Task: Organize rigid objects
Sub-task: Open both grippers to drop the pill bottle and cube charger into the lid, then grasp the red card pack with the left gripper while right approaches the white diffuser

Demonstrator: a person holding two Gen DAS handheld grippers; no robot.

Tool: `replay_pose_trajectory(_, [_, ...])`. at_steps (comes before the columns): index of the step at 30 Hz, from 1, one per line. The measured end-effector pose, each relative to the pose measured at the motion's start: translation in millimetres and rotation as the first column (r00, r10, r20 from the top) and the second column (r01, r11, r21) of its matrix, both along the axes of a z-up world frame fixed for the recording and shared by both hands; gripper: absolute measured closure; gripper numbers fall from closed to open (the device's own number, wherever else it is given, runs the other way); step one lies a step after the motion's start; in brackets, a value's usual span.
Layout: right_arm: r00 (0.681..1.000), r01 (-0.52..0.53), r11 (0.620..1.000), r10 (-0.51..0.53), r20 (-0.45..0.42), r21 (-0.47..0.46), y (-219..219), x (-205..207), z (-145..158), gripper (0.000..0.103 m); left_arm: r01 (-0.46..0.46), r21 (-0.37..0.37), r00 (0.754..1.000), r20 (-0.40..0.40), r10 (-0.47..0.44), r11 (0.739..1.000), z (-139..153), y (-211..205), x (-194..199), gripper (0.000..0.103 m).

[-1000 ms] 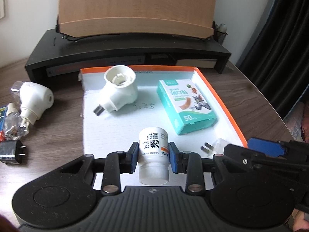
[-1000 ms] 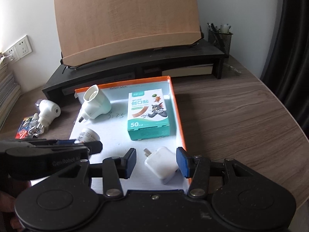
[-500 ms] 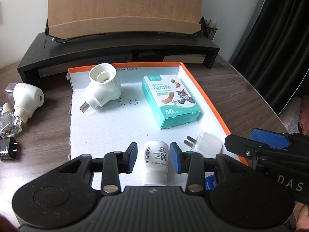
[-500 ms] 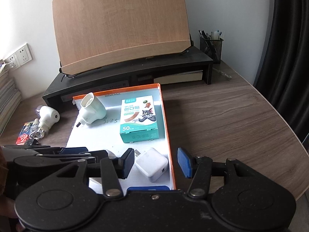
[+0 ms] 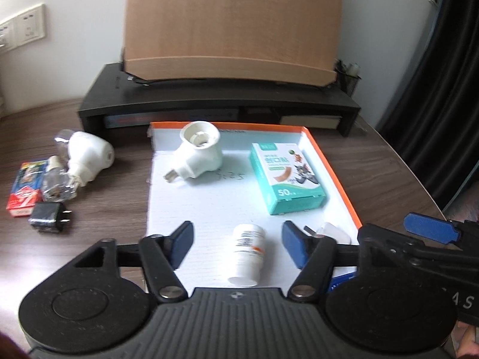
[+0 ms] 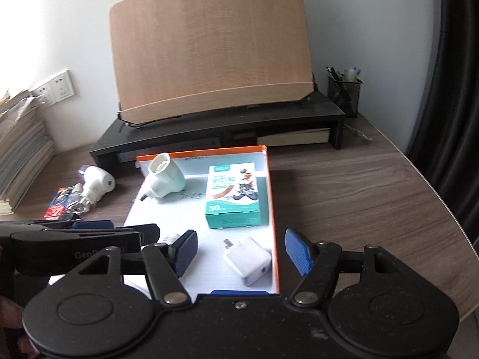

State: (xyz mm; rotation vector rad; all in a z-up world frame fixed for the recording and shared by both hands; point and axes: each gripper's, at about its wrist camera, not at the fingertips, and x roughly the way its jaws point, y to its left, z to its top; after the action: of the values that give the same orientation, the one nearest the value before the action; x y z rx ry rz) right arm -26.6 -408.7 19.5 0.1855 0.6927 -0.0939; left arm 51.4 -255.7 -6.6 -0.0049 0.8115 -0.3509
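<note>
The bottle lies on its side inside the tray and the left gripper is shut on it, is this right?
Not quite. The bottle does lie on its side in the tray, but the left gripper is open: in the left wrist view its jaws stand wide apart on either side of the bottle and touch it nowhere.

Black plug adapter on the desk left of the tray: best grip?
Take the small black plug adapter across its flat body faces, coming from above with the left gripper. It lies flat on the desk with its prongs pointing right toward the tray, so avoid that end.
</note>
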Motion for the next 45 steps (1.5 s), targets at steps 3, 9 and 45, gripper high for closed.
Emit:
replay_pose_trajectory(3, [1.000, -0.030, 1.000, 0.030, 0.008, 0.003, 2.5, -1.9, 2.1, 0.024, -0.030, 0.008, 1.000, 0.007, 0.030, 1.000, 2.8, 5.1, -5.6, 0.033])
replay_pose_trajectory(9, [0.996, -0.091, 0.996, 0.091, 0.017, 0.008, 8.5, -6.0, 2.3, 0.024, -0.104, 0.017, 0.994, 0.018, 0.104, 0.994, 6.8, 19.1, -17.6, 0.032])
replay_pose_trajectory(45, [0.965, -0.259, 0.966, 0.259, -0.029, 0.010, 127.4, 49.0, -3.9, 0.024, -0.373, 0.013, 0.927, -0.025, 0.374, 0.928, 0.7, 172.4, 11.2, 0.031])
